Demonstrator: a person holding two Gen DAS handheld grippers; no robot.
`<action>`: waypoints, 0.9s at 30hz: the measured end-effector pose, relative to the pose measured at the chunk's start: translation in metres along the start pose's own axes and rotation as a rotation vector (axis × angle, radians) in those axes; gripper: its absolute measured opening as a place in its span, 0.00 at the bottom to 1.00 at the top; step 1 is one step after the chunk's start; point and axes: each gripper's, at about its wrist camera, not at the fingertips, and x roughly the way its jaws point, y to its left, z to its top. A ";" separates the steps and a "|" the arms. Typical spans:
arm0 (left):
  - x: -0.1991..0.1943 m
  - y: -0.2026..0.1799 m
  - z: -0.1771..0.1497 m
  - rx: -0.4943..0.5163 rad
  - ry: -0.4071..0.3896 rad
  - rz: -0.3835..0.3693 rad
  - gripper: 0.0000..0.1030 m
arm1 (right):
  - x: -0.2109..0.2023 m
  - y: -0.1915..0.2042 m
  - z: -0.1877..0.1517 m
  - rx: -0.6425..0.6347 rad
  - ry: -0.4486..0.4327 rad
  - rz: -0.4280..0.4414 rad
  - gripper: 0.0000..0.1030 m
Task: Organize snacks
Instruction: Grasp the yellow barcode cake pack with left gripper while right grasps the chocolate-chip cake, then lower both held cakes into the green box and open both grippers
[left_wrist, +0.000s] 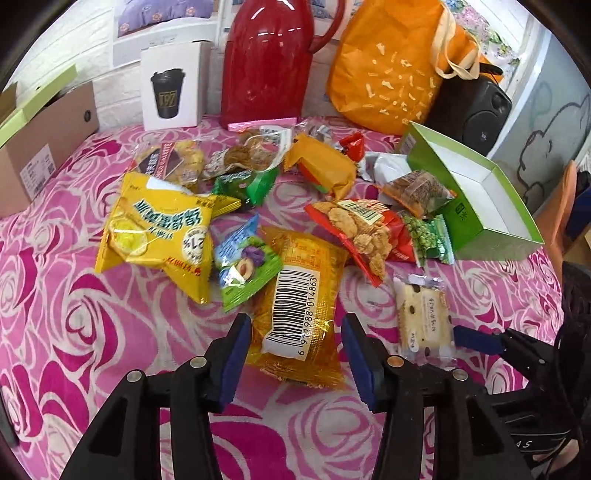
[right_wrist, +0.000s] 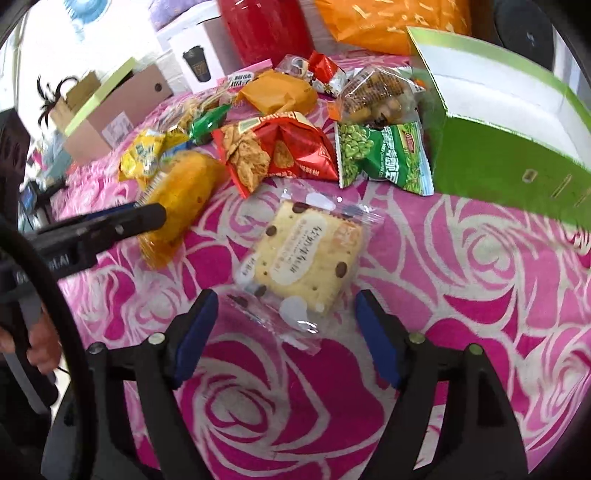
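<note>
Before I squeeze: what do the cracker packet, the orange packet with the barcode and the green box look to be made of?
Cracker packet: clear, glossy plastic film; the cracker shows through and the wrinkles glint.
Orange packet: see-through orange plastic film, shiny, with a white barcode label.
Green box: apparently cardboard, matte green outside, white inside, with crisp folded edges.
Both tongs are open.

The right gripper (right_wrist: 284, 332) is hovering with jaws spread over a clear-wrapped cracker packet (right_wrist: 301, 258) — it is lying on the rose-patterned cloth (right_wrist: 461, 295), near the green box (right_wrist: 498, 162).
</note>
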 end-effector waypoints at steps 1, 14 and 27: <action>0.001 -0.004 0.002 0.023 0.003 -0.015 0.50 | 0.003 0.001 0.003 0.006 -0.003 -0.007 0.75; 0.002 -0.010 -0.002 -0.023 -0.007 -0.047 0.30 | -0.001 0.012 0.004 -0.033 -0.093 -0.102 0.59; -0.065 -0.096 0.060 0.150 -0.202 -0.204 0.30 | -0.121 -0.043 0.031 0.039 -0.374 -0.167 0.59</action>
